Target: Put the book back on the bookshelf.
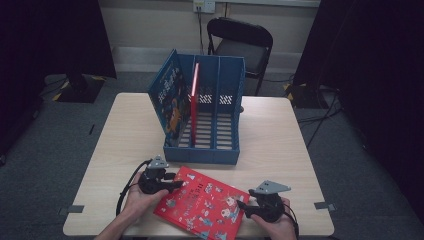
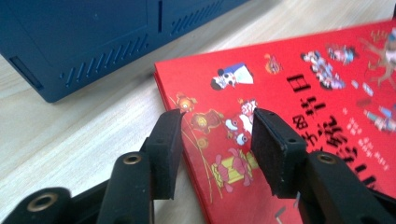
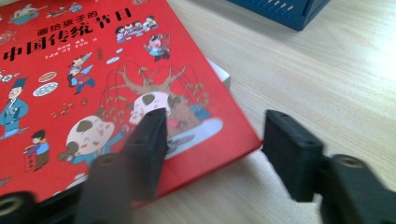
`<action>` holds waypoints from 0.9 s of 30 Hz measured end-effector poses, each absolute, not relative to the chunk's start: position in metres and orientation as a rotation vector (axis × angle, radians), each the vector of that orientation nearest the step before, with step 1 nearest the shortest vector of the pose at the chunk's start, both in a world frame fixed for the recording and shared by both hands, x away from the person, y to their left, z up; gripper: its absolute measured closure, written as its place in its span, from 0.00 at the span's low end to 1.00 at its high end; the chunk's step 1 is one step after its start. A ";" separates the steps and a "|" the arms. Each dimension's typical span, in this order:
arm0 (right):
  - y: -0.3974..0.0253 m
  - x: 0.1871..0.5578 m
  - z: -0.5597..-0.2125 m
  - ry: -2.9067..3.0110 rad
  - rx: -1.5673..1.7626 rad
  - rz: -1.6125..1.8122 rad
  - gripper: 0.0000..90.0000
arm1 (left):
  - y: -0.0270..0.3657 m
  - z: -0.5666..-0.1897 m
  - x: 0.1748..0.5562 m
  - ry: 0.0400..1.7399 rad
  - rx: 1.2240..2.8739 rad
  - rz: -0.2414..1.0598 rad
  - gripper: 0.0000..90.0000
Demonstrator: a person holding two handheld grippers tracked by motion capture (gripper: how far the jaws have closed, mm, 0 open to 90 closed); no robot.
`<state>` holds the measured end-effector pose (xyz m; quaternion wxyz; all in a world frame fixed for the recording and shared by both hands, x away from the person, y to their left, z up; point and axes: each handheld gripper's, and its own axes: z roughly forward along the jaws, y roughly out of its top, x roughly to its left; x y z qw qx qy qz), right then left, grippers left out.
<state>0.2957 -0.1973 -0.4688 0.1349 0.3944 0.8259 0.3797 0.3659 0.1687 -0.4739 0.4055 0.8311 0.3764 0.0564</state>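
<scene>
Red picture book flanked by two spread grippers

Red-covered, the picture book point(image 1: 202, 205) is laid flat on the pale wooden table point(image 1: 280, 140), near its front edge and just in front of the blue file rack point(image 1: 205, 112). The left gripper point(image 1: 175, 186) is held at the book's left corner; in the left gripper view its jaws are seen spread, one over the bare table and one over the cover point(image 2: 289, 102), astride the book's edge. The right gripper point(image 1: 242, 207) is held at the book's right corner, jaws likewise spread, with the corner point(image 3: 116, 93) lying between them. Nothing is pinched by either gripper. A blue book point(image 1: 170, 97) and a thin red book point(image 1: 194, 97) are stood upright in the rack.
</scene>
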 end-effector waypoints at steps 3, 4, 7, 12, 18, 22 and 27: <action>-0.199 0.292 -0.468 2.399 1.127 1.097 0.49 | 0.168 -0.474 0.367 0.950 2.096 0.138 0.64; -0.199 0.291 -0.468 2.399 1.130 1.101 0.49 | 0.166 -0.474 0.369 0.944 2.096 0.147 0.64; -0.200 0.289 -0.468 2.404 1.123 1.095 0.49 | 0.163 -0.473 0.371 0.944 2.106 0.157 0.64; -0.201 0.292 -0.466 2.414 1.107 1.130 0.50 | 0.161 -0.475 0.377 0.964 2.073 0.112 0.67; -0.181 0.309 -0.464 2.448 1.066 1.157 0.52 | 0.142 -0.472 0.385 0.933 2.105 0.110 0.65; -0.171 0.324 -0.459 2.460 1.054 1.179 0.50 | 0.128 -0.472 0.390 0.933 2.102 0.104 0.65; -0.165 0.342 -0.454 2.461 1.048 1.201 0.52 | 0.112 -0.471 0.398 0.915 2.116 0.085 0.65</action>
